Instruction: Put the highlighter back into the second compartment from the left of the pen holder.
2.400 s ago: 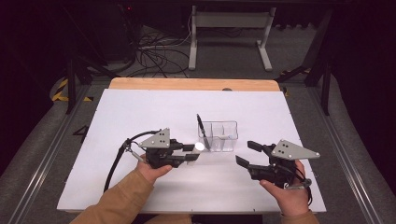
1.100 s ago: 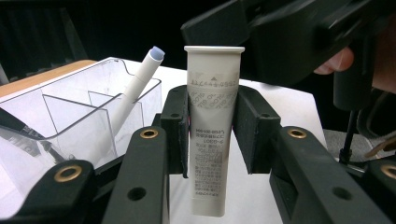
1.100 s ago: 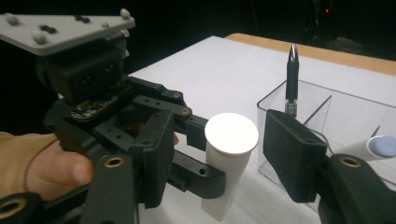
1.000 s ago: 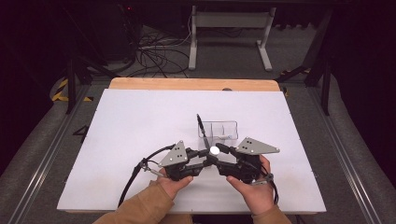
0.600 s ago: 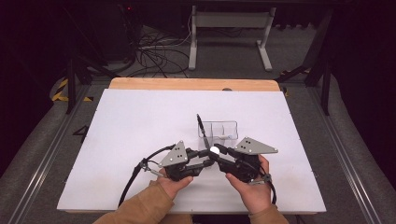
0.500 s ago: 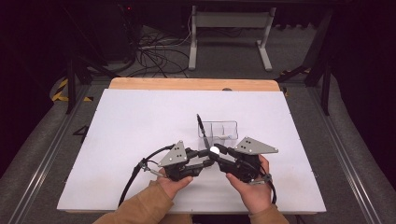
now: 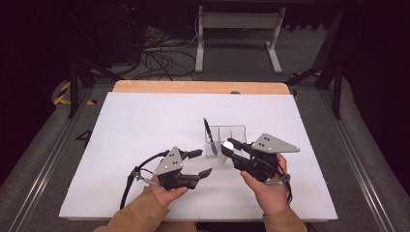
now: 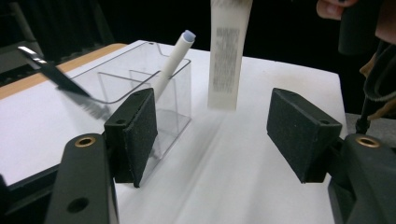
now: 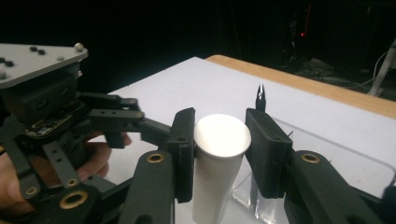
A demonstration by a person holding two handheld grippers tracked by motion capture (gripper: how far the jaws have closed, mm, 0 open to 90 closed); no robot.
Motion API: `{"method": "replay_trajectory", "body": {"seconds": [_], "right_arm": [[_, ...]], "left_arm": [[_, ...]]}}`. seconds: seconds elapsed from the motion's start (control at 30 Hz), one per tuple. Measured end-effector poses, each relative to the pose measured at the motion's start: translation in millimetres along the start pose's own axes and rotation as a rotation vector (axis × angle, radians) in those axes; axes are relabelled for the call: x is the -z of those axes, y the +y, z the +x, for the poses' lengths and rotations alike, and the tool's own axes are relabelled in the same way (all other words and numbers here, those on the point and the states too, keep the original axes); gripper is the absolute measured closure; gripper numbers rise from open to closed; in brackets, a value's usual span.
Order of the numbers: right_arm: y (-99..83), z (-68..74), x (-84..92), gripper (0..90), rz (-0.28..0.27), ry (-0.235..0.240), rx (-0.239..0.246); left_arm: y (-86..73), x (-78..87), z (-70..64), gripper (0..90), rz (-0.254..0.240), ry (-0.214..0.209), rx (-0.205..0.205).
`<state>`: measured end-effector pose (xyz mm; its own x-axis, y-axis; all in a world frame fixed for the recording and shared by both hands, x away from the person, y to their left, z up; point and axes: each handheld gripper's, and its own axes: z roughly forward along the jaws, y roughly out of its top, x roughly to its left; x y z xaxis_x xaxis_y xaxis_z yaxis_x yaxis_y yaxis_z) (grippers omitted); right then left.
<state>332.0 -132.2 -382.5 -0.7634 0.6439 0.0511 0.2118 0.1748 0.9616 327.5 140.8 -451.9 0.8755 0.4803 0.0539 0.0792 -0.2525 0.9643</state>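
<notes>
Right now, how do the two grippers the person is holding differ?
The right gripper is shut on a white tube, held upright beside the clear organizer. The left gripper has just been opening; its jaws stand wide apart with nothing between them. Both are black and hand-held.

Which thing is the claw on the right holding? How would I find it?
Look at the white table, then the clear plastic box near its middle. Just beside the box, the right claw squeezes a white tube; it hangs upright in the air, unlike the black pen leaning in the box.
</notes>
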Motion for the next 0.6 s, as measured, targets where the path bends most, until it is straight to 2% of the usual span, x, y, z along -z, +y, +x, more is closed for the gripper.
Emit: {"method": "replay_trajectory", "body": {"seconds": [0.1,0.33,0.6], "right_arm": [[6.4,-2.3,1.7,64.7,-0.017,-0.006,0.015],[17.3,-11.8,3.1,64.7,-0.054,-0.023,0.025],[22.2,-22.4,3.8,64.7,-0.081,-0.056,0.030]], "left_arm": [[-1.1,11.2,1.6,31.3,0.009,0.034,-0.025],[-7.1,34.5,6.2,28.0,0.012,0.081,-0.008],[-13.3,47.7,10.1,22.4,0.015,0.103,0.022]]}}
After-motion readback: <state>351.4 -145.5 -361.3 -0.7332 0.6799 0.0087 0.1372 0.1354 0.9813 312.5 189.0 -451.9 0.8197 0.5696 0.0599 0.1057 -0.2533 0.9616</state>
